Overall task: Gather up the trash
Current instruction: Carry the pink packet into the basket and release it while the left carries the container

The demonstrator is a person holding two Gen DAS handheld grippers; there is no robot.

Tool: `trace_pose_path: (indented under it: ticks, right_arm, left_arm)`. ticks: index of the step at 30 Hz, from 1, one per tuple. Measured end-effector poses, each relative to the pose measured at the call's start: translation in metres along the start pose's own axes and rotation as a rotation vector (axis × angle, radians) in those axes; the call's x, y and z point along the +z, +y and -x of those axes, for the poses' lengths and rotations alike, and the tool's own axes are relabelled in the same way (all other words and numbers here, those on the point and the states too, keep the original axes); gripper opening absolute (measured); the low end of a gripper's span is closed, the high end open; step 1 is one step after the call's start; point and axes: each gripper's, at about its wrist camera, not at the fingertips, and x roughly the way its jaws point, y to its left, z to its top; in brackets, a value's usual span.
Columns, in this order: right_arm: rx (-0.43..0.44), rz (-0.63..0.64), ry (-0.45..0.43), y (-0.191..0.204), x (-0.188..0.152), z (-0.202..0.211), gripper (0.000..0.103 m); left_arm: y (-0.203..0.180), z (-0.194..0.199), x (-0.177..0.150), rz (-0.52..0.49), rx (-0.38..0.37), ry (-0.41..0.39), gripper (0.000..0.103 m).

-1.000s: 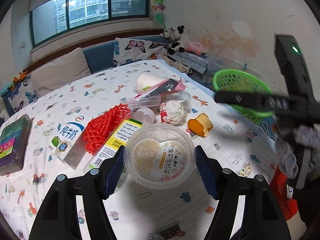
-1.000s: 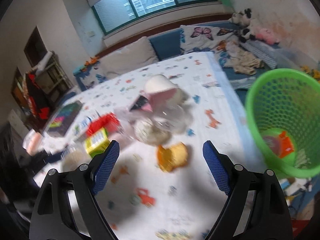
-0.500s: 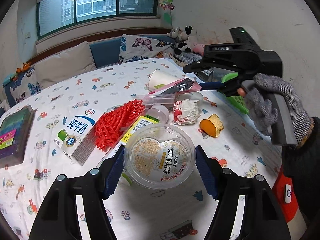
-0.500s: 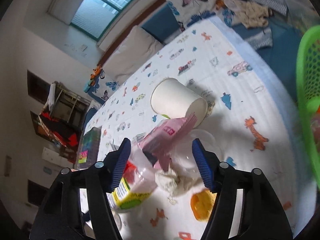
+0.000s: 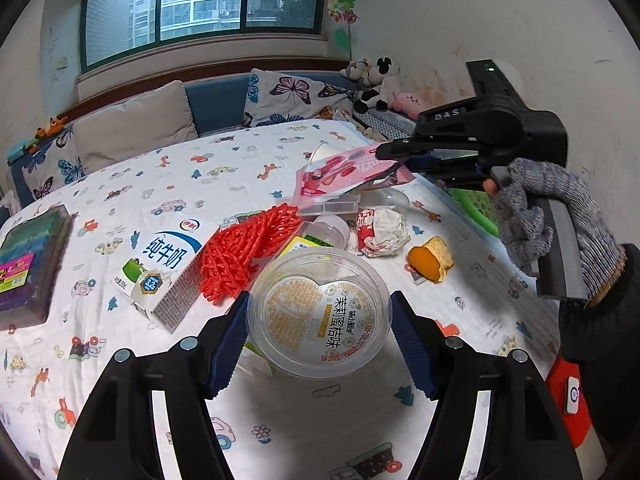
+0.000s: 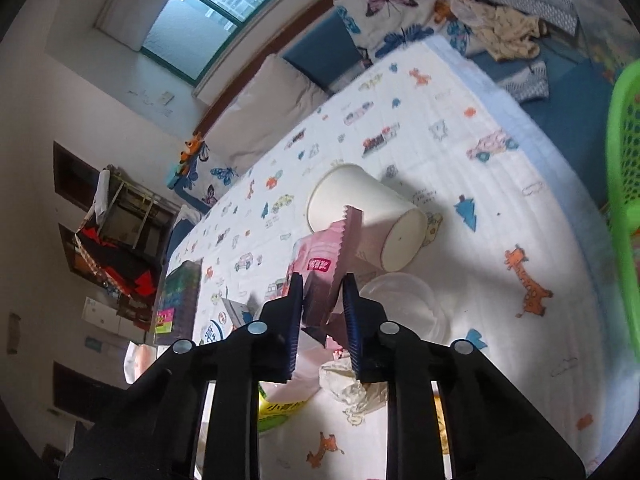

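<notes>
My left gripper is shut on a clear plastic tub with a printed lid, held just above the bed. My right gripper is shut on a pink snack wrapper, lifted over the trash pile; it shows in the left wrist view with the wrapper. On the cartoon bedsheet lie a red mesh net, a milk carton, crumpled paper, an orange peel piece and a white paper cup. A green basket stands at the right.
A dark box lies at the bed's left edge. Pillows and plush toys line the far side under the window. A clear lid and a yellow-green carton lie near the right gripper. Shelves stand beyond the bed.
My right gripper has closed on the pink wrapper and raised it off the pile. My left gripper keeps holding the tub, hardly moved.
</notes>
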Motion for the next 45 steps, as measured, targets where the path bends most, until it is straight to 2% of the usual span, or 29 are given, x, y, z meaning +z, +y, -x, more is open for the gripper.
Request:
trace_pose_path:
  ticks: [4,11,17,26,34,45]
  right_arm:
    - [0.009,0.02,-0.063,0.002,0.001,0.025,0.017]
    - [0.004,0.029,-0.122,-0.006,0.0,0.06,0.014]
    - [0.0,0.009,-0.199,-0.026,0.004,0.104,0.013]
    - [-0.068,-0.027,-0.326,-0.069,0.007,0.177,0.013]
    - [-0.229,-0.048,-0.412,-0.118,0.012,0.217,0.013]
    - [-0.515,-0.01,-0.419,-0.165,-0.008,0.213,0.014]
  left_arm:
    - [-0.002,0.005,0.006,0.001,-0.005,-0.018,0.067]
    - [-0.014,0.005,0.018,-0.004,-0.026,-0.032,0.067]
    - [-0.032,0.0,0.031,-0.026,-0.05,-0.038,0.067]
    - [-0.068,-0.017,0.056,-0.059,-0.108,-0.033,0.067]
    - [-0.107,-0.039,0.08,-0.1,-0.159,-0.025,0.067]
    - [-0.167,-0.068,0.111,-0.161,-0.234,-0.024,0.067]
